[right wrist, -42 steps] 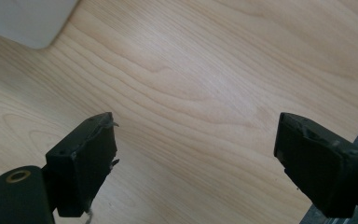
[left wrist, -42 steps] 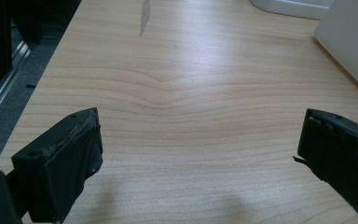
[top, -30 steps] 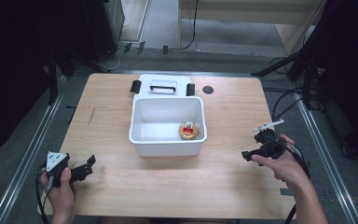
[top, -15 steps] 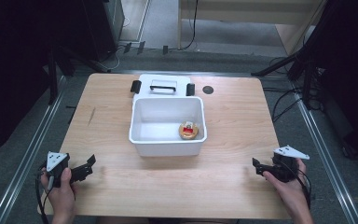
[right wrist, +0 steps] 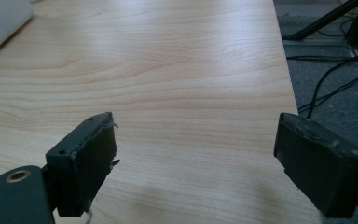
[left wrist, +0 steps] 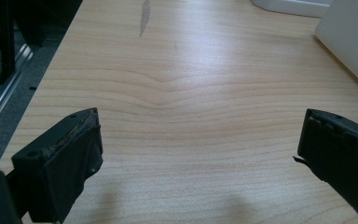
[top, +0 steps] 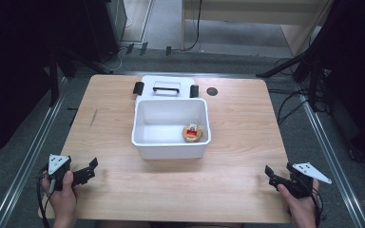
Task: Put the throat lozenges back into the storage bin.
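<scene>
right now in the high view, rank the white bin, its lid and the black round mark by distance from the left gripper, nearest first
From the left gripper, near-left corner:
1. White bin, table centre.
2. Lid, behind the bin at the far edge.
3. Black round mark, right of the lid.

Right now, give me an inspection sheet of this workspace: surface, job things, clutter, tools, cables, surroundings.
Surface: light wooden table, a grey streak near its left edge.
Job's things: white bin at centre, open, holding a small round orange-and-red item in its near right corner; white lid with black handle and clips lies behind the bin, touching it.
Clutter: small dark disc right of the lid.
Tools: left tool and right tool held at the near corners, both with jaws open and holding nothing.
Cables: black cables on the floor to the right.
Surroundings: grey floor, dark stands, metal rails along both sides.
</scene>
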